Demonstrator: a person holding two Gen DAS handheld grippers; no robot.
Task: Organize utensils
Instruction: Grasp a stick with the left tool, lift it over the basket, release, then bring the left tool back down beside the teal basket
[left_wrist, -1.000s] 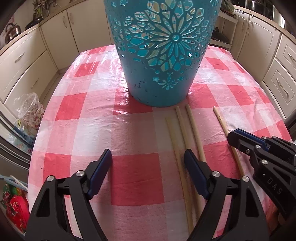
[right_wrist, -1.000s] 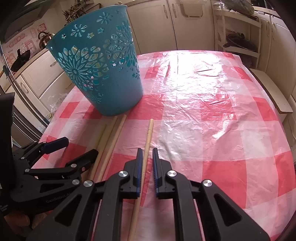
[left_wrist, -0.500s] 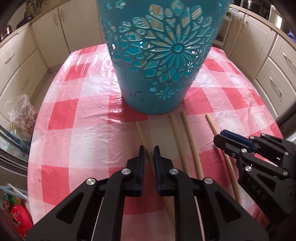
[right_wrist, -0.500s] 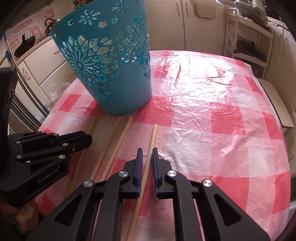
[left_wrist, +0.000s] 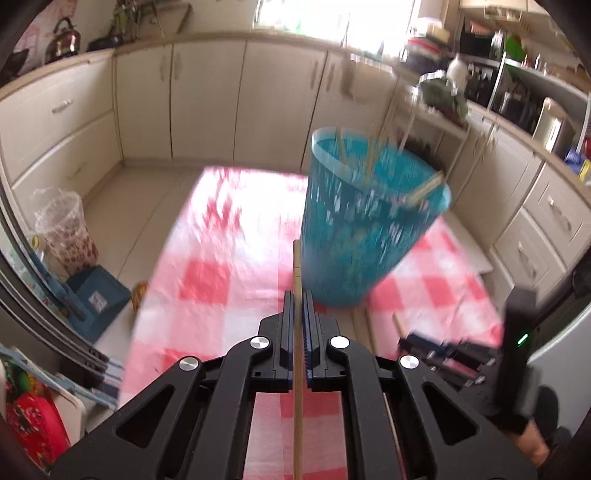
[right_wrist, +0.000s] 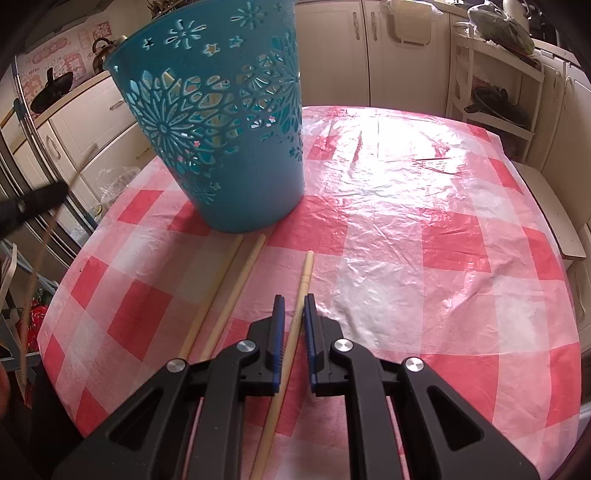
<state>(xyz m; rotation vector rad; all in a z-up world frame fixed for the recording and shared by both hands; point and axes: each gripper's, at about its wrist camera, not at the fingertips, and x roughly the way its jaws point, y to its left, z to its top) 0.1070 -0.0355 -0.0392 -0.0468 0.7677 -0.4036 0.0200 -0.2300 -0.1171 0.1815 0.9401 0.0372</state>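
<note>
The fingers of the left gripper are squeezed tight on one thin wooden stick. The stick runs straight between the blue pads and pokes out past the tips, up in the air above the counter. This view is blurry.

The fingers of the right gripper are nearly together, with just a narrow gap. Another chopstick lies in that gap, flat on the counter. I cannot tell if the pads are pressing on it or only sit beside it.

Two more chopsticks lie side by side just to the left of that one, with their far ends near the foot of the basket.

The basket is blue-green plastic, round, wide at the top and smaller at the bottom. Its wall has flower and star shapes cut through it. It stands upright on the counter. Seen from the left gripper, a few sticks already stand inside, leaning on the rim.

The counter wears a shiny plastic cloth with red and white squares. It is wrinkly and bright where light hits it.

The sticks are pale wood, long, smooth and thin.
</note>
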